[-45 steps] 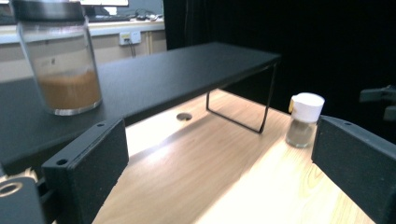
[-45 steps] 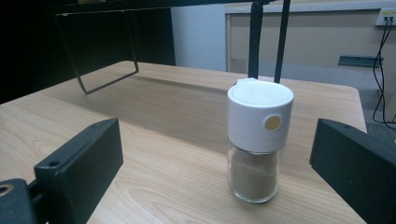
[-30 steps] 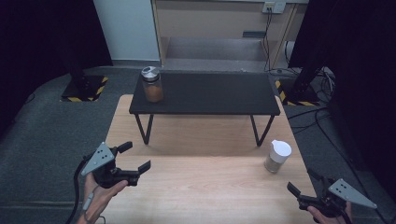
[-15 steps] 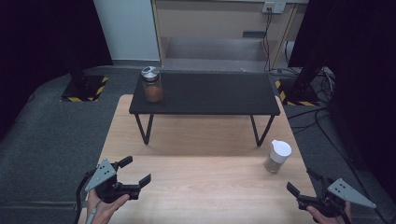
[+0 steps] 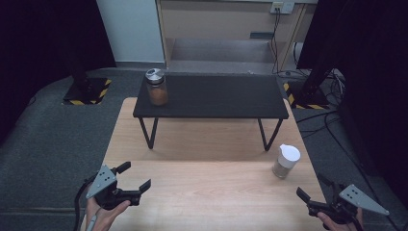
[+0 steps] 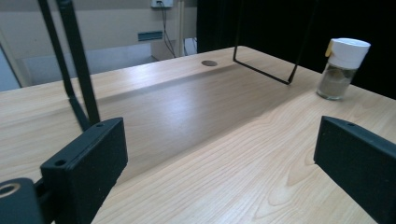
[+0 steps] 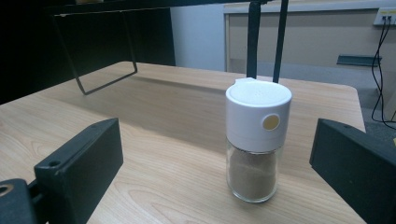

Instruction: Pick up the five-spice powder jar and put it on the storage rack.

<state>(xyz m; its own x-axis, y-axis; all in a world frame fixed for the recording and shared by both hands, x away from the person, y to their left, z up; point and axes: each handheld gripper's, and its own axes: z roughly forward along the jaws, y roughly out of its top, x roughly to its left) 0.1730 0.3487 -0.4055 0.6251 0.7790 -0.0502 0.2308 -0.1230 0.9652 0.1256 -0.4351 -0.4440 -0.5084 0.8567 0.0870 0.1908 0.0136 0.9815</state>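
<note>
The work in hand looks like the approach to a grasp, with nothing gripped yet. Taking the shaker (image 5: 286, 161) as the landmark, and starting at the left: the left gripper (image 5: 136, 181) sits far to the left of it and a little nearer the person, low over the wooden surface (image 5: 202, 187), held in a hand (image 5: 103, 211). Its jaws stand wide apart and empty; in the left gripper view they frame bare wood, with the shaker (image 6: 342, 68) small and far off beyond the right-hand jaw. Well behind the shaker and off to its left, a glass jar (image 5: 157, 87) with a metal lid stands at the left end of a low black stand (image 5: 211, 95), which straddles the far part of the surface.

The shaker itself stands upright on the surface, just in front of the stand's right leg, white cap shut, brownish powder filling its glass body. Nearer the person and slightly right of it, the right gripper (image 5: 312, 190) points toward it with jaws apart and empty. In the right gripper view the shaker (image 7: 257, 144) stands between the two jaws but ahead of them, untouched.

The next move probably falls to the right gripper: go forward until the jaws flank the glass body, keep level so the cap is not knocked, then close.
</note>
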